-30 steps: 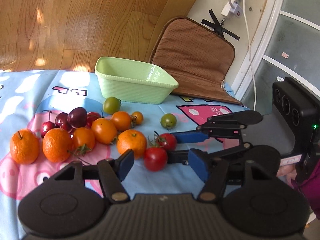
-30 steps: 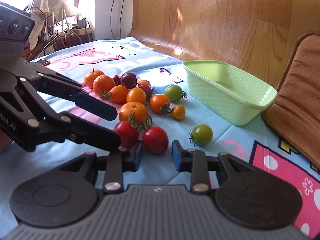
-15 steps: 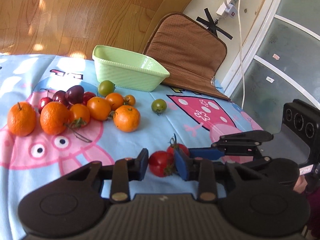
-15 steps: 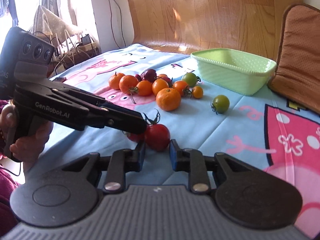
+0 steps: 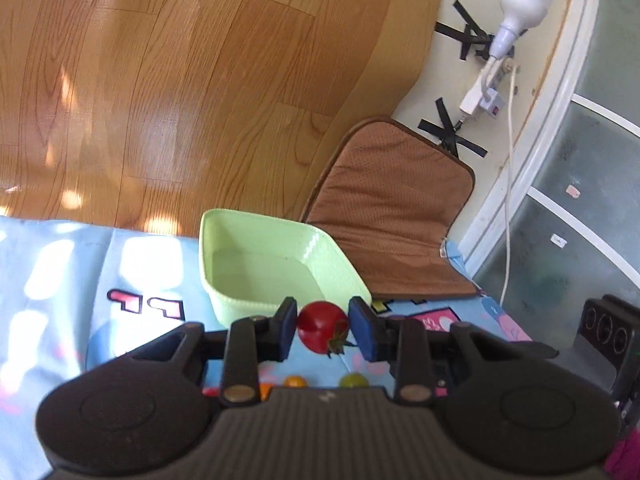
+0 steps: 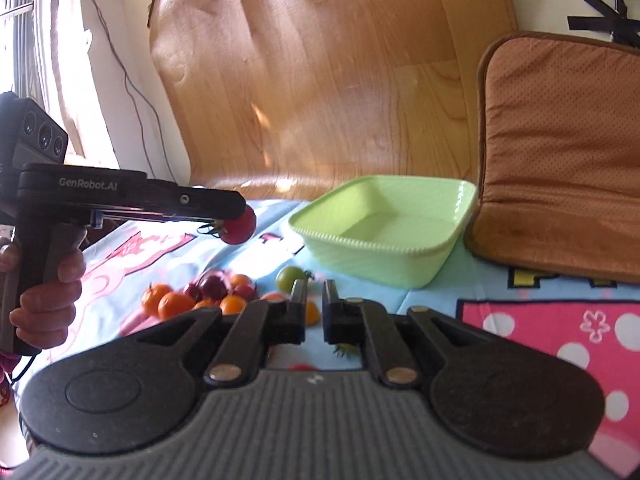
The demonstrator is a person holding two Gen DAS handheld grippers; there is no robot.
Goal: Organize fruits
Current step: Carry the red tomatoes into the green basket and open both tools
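Note:
My left gripper [image 5: 322,328] is shut on a red tomato [image 5: 320,326] and holds it in the air just in front of the empty light green basket [image 5: 276,300]. The right wrist view shows that tomato [image 6: 239,224] at the left gripper's tip, left of the basket [image 6: 380,248]. My right gripper [image 6: 315,312] is nearly shut with a narrow gap and nothing between its fingers. A pile of oranges, small tomatoes and dark cherries [image 6: 200,296] lies on the mat below, with a green tomato [image 6: 289,276] near the basket.
A brown seat cushion [image 6: 560,152] leans against the wall right of the basket. A blue cartoon mat [image 6: 540,320] covers the surface. A wall socket with cable and bulb [image 5: 496,80] is at the upper right. A red tomato [image 6: 300,367] lies under my right gripper.
My left gripper has lifted the red tomato off the mat and carried it up toward the basket. My right gripper has closed further, risen, and holds no tomato.

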